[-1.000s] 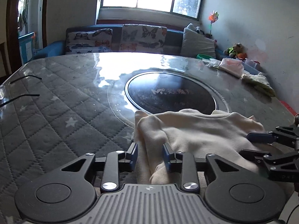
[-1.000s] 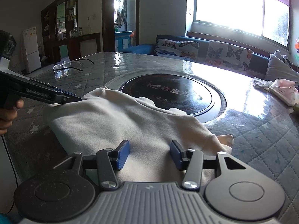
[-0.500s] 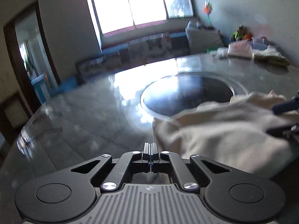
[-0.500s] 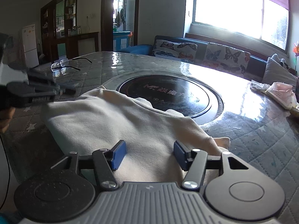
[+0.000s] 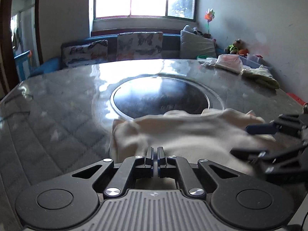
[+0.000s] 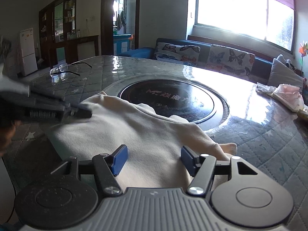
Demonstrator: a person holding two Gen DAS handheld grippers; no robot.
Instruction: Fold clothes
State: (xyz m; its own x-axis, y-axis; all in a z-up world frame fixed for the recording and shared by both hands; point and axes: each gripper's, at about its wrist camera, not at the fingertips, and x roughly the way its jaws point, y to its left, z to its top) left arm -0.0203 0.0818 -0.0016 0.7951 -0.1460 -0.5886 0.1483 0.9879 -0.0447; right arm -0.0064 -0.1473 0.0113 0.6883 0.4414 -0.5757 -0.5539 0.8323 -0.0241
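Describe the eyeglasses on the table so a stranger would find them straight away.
Start at the round table with its dark glass disc. On the far left edge, beyond the cream garment, lie thin eyeglasses: clear lenses, black arms, the only hard, see-through item there.

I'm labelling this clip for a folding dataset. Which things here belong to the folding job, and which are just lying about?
Part of the job:
- cream garment
- left tool, shut
- right tool, open over the garment

Lying about:
- eyeglasses
- pink-and-white cloth pile at the table's far edge
- yellowish cloth
- dark round inset in the table
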